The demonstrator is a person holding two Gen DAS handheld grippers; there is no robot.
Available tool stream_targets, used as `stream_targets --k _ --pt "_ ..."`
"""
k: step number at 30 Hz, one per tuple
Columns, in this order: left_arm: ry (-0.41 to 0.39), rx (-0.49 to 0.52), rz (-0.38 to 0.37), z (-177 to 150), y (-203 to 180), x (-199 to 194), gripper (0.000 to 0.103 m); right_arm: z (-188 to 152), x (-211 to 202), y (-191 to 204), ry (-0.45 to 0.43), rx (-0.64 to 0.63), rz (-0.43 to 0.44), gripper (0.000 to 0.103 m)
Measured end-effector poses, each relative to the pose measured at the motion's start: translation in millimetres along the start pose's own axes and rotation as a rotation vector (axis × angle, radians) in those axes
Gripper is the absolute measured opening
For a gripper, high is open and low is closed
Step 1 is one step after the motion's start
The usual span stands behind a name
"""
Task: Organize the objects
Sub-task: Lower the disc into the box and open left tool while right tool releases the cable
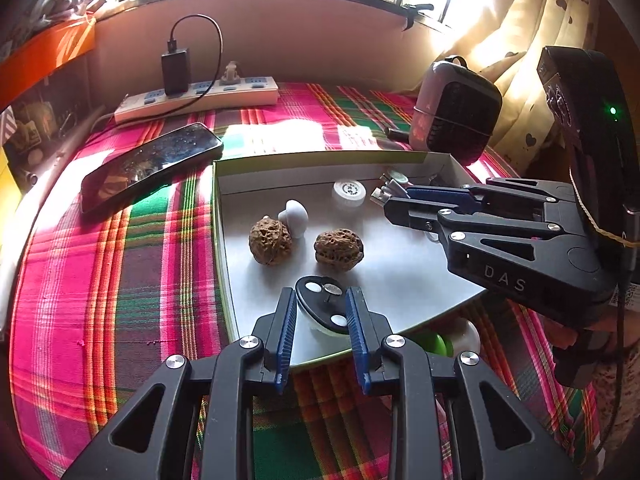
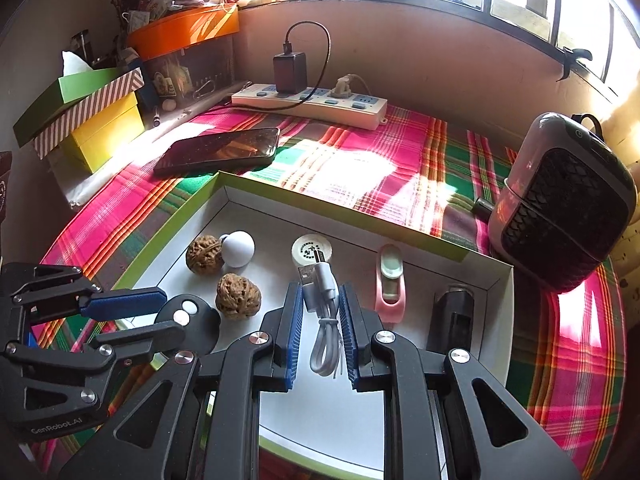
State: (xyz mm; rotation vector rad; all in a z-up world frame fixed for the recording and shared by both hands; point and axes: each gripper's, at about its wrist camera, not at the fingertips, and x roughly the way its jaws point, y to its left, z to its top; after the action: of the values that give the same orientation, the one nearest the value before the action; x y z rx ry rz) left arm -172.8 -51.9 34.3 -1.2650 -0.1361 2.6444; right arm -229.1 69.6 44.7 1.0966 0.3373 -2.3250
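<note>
Left tool (image 1: 321,305) open, blue pads either side of black oval disc with silver dots (image 1: 324,309), not visibly clamped. Right tool (image 2: 320,304) open, straddling coiled white USB cable (image 2: 323,320). Both things lie in shallow white tray with green rim (image 2: 280,196) on plaid-covered surface (image 1: 120,280), near two brown walnuts (image 1: 270,241) and white mushroom figure (image 1: 295,216).

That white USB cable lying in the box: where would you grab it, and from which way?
Probably at the folded bundle of the white USB cable, just behind its metal plug. The strands run side by side there, giving the pads something thick. Come from the near side, as the right gripper already does, with a finger on each side of the bundle.
</note>
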Motion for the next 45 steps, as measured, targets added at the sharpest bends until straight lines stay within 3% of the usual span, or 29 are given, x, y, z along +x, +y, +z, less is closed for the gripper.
stream_targets --k 25,45 --pt "0.0 -0.014 -0.005 0 2 4 0.024 18 30 19 0.066 -0.069 0.06 0.015" --pt "-0.001 -0.011 -0.004 -1 3 4 0.024 21 33 20 0.054 -0.057 0.061 0.015"
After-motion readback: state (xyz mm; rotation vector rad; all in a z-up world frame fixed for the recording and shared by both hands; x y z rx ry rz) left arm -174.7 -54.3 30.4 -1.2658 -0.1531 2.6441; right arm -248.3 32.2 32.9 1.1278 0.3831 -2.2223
